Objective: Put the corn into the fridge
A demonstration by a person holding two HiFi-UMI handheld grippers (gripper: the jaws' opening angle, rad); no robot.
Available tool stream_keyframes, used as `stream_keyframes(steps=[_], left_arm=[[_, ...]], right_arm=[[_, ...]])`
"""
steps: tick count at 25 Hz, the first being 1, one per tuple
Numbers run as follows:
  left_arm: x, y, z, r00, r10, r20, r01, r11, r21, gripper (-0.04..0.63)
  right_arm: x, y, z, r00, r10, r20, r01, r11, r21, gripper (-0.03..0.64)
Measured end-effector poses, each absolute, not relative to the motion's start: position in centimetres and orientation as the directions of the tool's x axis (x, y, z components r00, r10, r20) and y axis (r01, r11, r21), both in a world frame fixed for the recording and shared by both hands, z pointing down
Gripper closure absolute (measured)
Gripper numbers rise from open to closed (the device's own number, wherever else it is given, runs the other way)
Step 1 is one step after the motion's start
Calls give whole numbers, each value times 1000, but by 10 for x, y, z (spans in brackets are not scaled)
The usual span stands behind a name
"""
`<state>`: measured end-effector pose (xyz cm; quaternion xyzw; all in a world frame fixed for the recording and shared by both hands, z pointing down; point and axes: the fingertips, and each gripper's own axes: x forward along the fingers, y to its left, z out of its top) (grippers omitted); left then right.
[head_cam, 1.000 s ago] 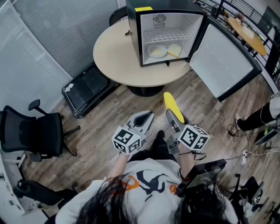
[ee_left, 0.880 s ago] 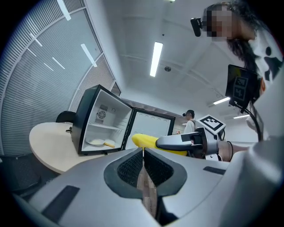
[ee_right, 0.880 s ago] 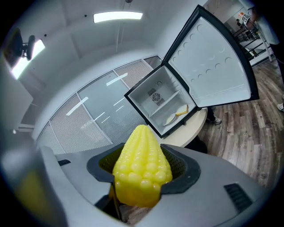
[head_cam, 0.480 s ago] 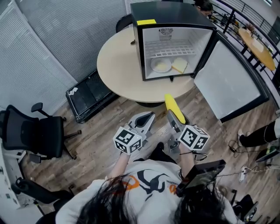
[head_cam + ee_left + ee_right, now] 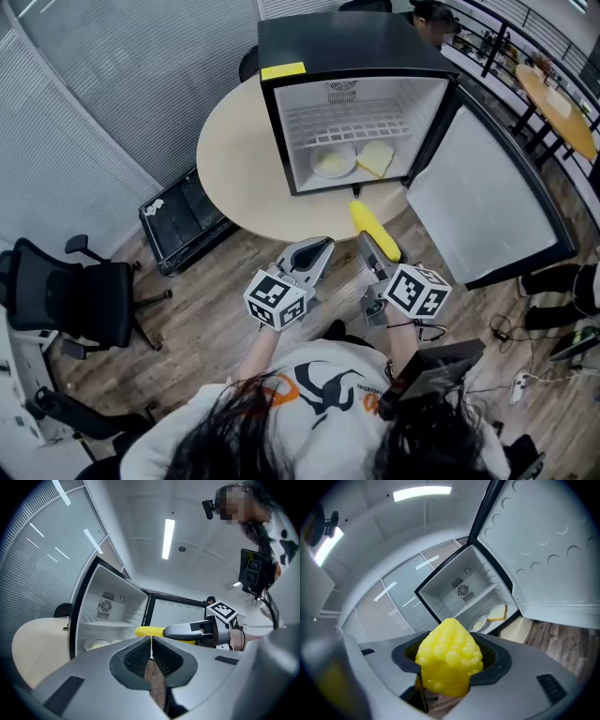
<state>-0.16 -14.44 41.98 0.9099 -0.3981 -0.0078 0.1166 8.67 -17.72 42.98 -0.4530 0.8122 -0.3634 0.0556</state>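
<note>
A yellow corn cob [image 5: 373, 231] [image 5: 449, 656] [image 5: 151, 631] sticks out of my right gripper [image 5: 377, 251] [image 5: 450, 667], which is shut on it, tip pointing toward the fridge. The small black fridge [image 5: 349, 47] stands on a round beige table [image 5: 236, 164], its door [image 5: 483, 197] swung open to the right. On its floor lie a white plate [image 5: 333, 161] and a slice of bread [image 5: 376, 157] [image 5: 498, 613]. My left gripper [image 5: 312, 255] [image 5: 151, 657] hangs beside the right one, jaws closed together on nothing.
A black office chair [image 5: 61, 295] stands at the left and a black case [image 5: 183, 216] lies on the wooden floor by the table. Window blinds [image 5: 112, 84] run behind. Another round table [image 5: 558, 94] is at far right.
The view has drawn closer to the fridge, which now sits lower and larger in the head view. Both grippers keep their pose, the corn tip now near the fridge's front edge.
</note>
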Motion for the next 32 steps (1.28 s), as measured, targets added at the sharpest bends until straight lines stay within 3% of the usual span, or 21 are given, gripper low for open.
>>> stream_keyframes(steps=[17, 32], left_arm=[[24, -182, 435, 661, -738, 138, -747, -628, 217, 586], [7, -258, 432, 710, -692, 127, -702, -683, 203, 586]], right_arm=[[104, -224, 451, -628, -735, 254, -658, 328, -678, 364], [96, -304, 441, -575, -784, 233, -678, 297, -672, 364]])
